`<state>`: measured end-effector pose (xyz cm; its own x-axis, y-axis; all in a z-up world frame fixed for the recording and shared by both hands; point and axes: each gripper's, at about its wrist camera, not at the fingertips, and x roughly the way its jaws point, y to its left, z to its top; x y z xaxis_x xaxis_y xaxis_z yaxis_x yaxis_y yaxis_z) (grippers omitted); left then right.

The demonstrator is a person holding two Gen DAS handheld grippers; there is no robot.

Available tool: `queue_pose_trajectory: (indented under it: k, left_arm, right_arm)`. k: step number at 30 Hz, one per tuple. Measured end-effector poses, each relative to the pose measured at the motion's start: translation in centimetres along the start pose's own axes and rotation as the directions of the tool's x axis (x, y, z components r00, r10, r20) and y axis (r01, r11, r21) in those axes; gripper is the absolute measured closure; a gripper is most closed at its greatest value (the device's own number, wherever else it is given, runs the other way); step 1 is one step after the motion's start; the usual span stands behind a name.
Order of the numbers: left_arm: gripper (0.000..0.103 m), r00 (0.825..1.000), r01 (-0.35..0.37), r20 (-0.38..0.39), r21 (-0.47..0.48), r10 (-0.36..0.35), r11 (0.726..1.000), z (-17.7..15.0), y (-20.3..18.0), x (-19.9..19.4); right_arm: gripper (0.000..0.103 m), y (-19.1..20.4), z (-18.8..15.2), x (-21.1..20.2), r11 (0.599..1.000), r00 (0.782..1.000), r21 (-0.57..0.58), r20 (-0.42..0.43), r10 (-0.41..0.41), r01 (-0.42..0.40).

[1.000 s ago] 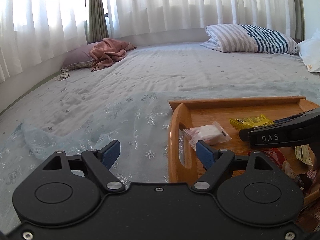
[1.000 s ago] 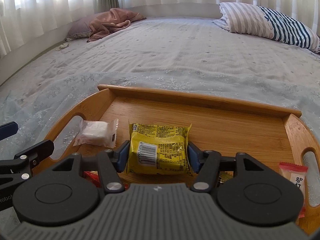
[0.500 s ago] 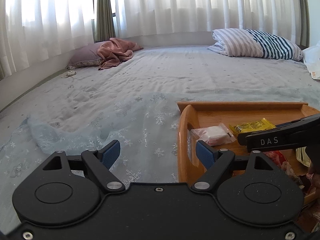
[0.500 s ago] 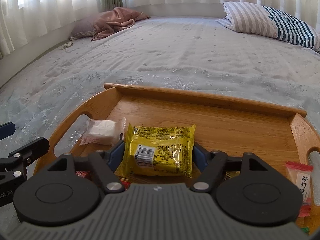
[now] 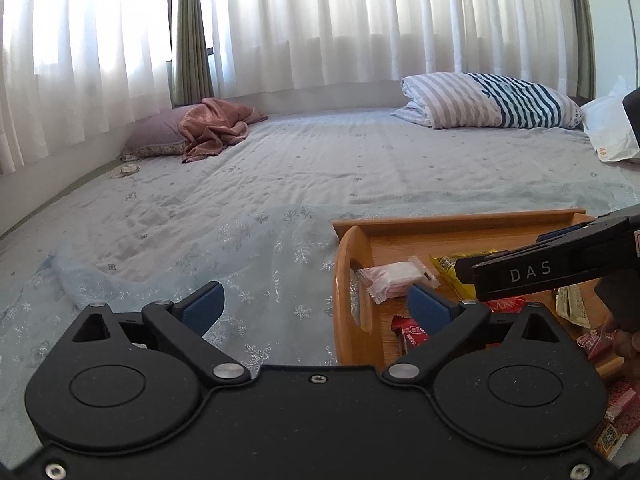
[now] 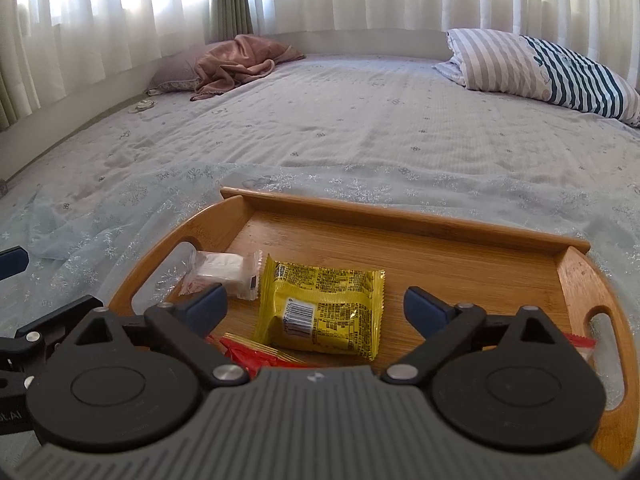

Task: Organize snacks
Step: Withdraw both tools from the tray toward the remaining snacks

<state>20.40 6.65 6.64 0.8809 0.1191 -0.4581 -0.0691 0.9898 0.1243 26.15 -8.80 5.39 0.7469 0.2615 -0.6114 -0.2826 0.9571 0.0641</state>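
My view: bed (image 6: 360, 120) under wooden tray (image 6: 400, 216), right tongs (image 6: 316, 304) just opened wide, yellow snack packet (image 6: 320, 304) lying free between them on tray, my left tongs (image 5: 316, 304) just spread, empty, straddling tray's left rim.

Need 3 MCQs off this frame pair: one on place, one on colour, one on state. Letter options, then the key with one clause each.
1. Where does the yellow snack packet lie?
A. On the bed sheet beside the tray
B. On the floor of the wooden tray
C. On the striped pillow

2. What colour is the crumpled blanket at the far side of the bed?
A. Green
B. Dusty pink
C. Black

3. How does the right claw stand to the yellow packet?
A. Open, pads clear of it
C. Clamped on it, lifted off the tray
B. Shut in front of it

Key: 1 B, the packet lies flat on the tray's wood; 2 B, the heap by the curtains is pink; 3 A, gaps show on both sides of the packet, its jaws having just been opening.
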Motion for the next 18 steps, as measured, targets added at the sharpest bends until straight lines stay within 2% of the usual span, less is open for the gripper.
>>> queue_pose_trajectory:
  k: [3, 8, 18]
  left_arm:
    - [0.001, 1.0, -0.012, 0.018, 0.047, 0.011, 0.999, 0.1, -0.8, -0.8]
    - [0.0, 0.998, 0.067, 0.004, 0.011, -0.067, 0.998, 0.5, -1.0, -2.0]
    - [0.0, 0.993, 0.115, -0.004, 0.013, -0.114, 0.993, 0.3, -2.1, -3.8]
  right_arm:
    - [0.0, -0.1, -0.2, -1.3, 1.0, 1.0, -0.018, 0.019, -0.007, 0.007]
    - [0.0, -1.2, -0.8, -3.4, 1.0, 0.999, 0.0, 0.037, -0.021, 0.021]
    - [0.0, -3.3, -3.2, -7.4, 0.996, 0.997, 0.074, 0.055, -0.054, 0.05]
